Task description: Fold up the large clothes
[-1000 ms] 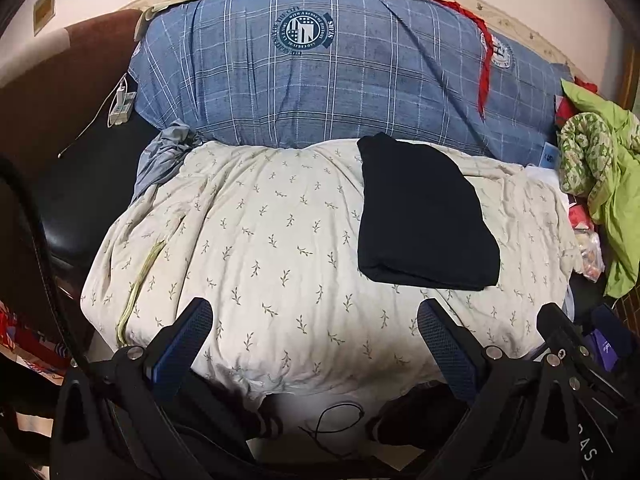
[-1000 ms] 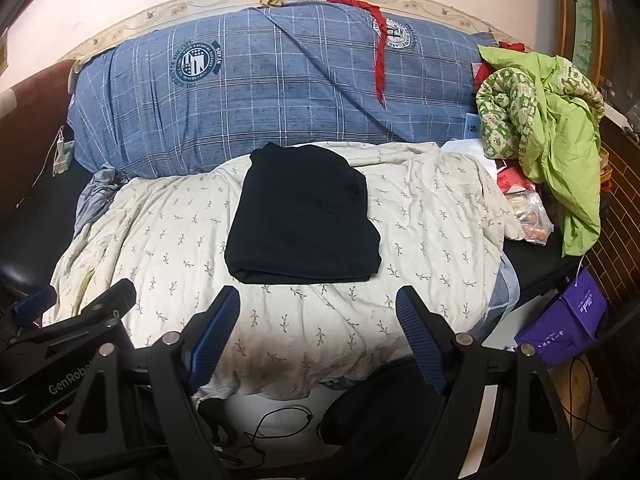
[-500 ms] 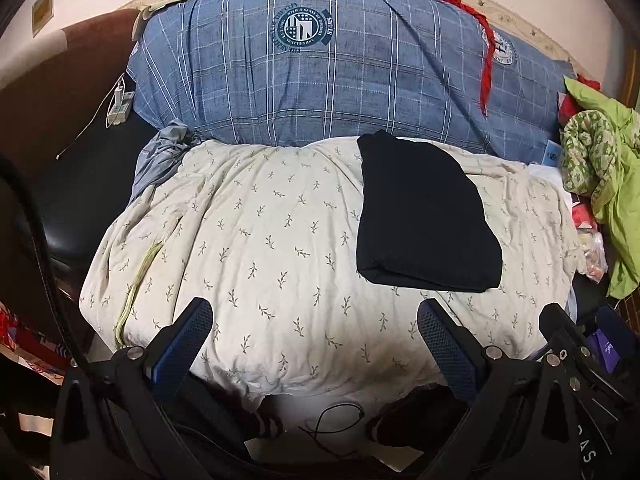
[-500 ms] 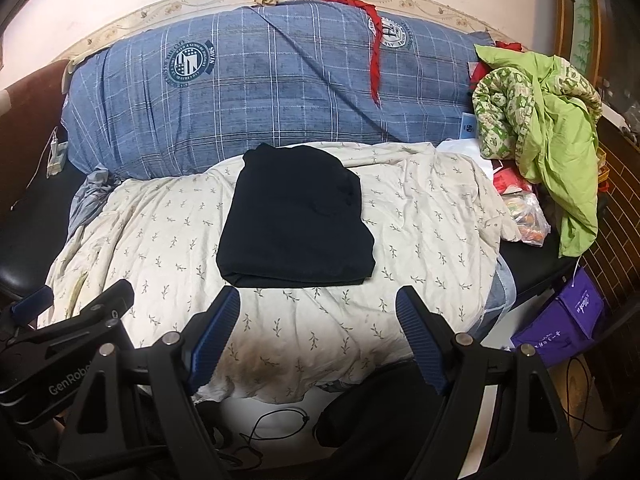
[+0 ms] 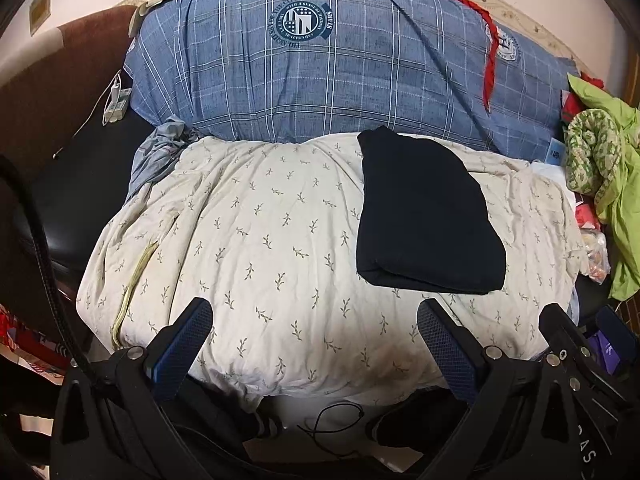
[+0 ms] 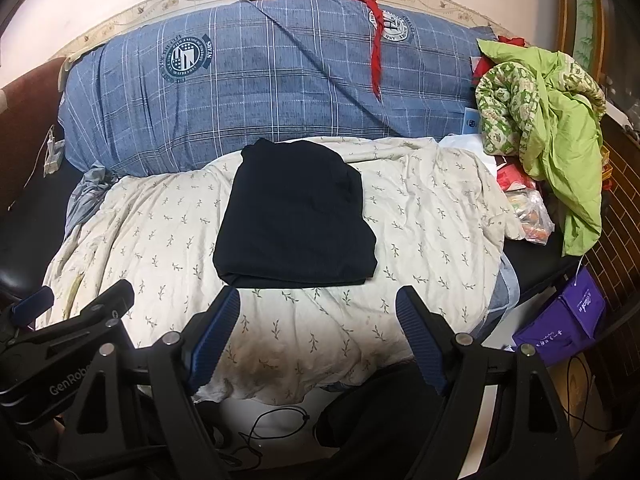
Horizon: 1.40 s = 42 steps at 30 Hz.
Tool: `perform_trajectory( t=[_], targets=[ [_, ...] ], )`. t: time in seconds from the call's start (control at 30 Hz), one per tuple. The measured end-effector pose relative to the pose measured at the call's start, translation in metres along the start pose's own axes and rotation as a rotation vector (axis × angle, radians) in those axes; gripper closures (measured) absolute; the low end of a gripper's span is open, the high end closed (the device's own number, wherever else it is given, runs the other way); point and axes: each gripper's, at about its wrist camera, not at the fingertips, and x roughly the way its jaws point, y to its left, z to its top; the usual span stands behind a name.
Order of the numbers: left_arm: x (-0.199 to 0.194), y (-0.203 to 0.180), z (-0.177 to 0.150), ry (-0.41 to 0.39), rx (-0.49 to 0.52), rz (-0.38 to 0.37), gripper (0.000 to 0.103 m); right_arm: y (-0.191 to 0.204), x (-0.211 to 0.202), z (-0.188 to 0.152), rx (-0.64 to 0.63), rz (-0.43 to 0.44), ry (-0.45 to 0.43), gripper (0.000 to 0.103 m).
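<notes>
Here, in the left wrist view, the left gripper (image 5: 314, 328) sits at the bottom of the frame, its jaws spread wide and released, with nothing between them. A dark garment (image 5: 424, 216), already folded into a neat rectangle, lies on a cream leaf-print quilt (image 5: 256, 240). From the jaws it lies toward one o'clock, well apart. Its long axis runs from twelve to six o'clock, slightly tilted. A blue checked duvet (image 5: 320, 80) is heaped behind at twelve o'clock.

In the right wrist view, the right gripper (image 6: 318, 312) is likewise released and empty. The garment lies near its jaws at twelve o'clock, its near folded edge just above the blue fingertips (image 6: 228, 308). A green cloth heap (image 6: 560, 120) sits at two o'clock.

The right hand looks nearer and squarely lined up; the fold itself appears finished.
</notes>
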Motion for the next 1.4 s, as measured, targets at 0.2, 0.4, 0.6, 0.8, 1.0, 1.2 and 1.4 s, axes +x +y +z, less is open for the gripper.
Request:
perform_trajectory(
  t=[0.2,0.4,0.6,0.8,1.0,1.2,1.4],
  targets=[
    [0.0016,0.0001,0.0027,0.004,0.0,0.0,0.001,0.0004,0.0018,0.002,-0.001,0.002,0.002,0.023],
    [0.0035,0.0009,0.0054,0.006,0.001,0.001,0.001,0.0015,0.0043,0.0046,-0.002,0.006,0.003,0.023],
    [0.0044,0.0016,0.0049,0.009,-0.004,0.002,0.001,0.0029,0.0072,0.0058,-0.002,0.007,0.007,0.023],
    [0.0045,0.0017,0.005,0.009,-0.003,0.002,0.001,0.0035,0.007,0.0048,-0.003,0.007,0.007,0.023],
    [0.0045,0.0016,0.0045,0.01,-0.004,0.003,0.001,0.0037,0.0068,0.005,-0.003,0.007,0.007,0.023],
    [0.0051,0.0017,0.0031,0.013,-0.005,0.004,0.001,0.003,0.007,0.0059,-0.002,0.006,0.008,0.023],
    [0.0077,0.0029,0.0013,0.021,-0.006,0.002,0.001,0.0076,0.0076,0.001,0.0,0.004,0.012,0.023]
  ],
)
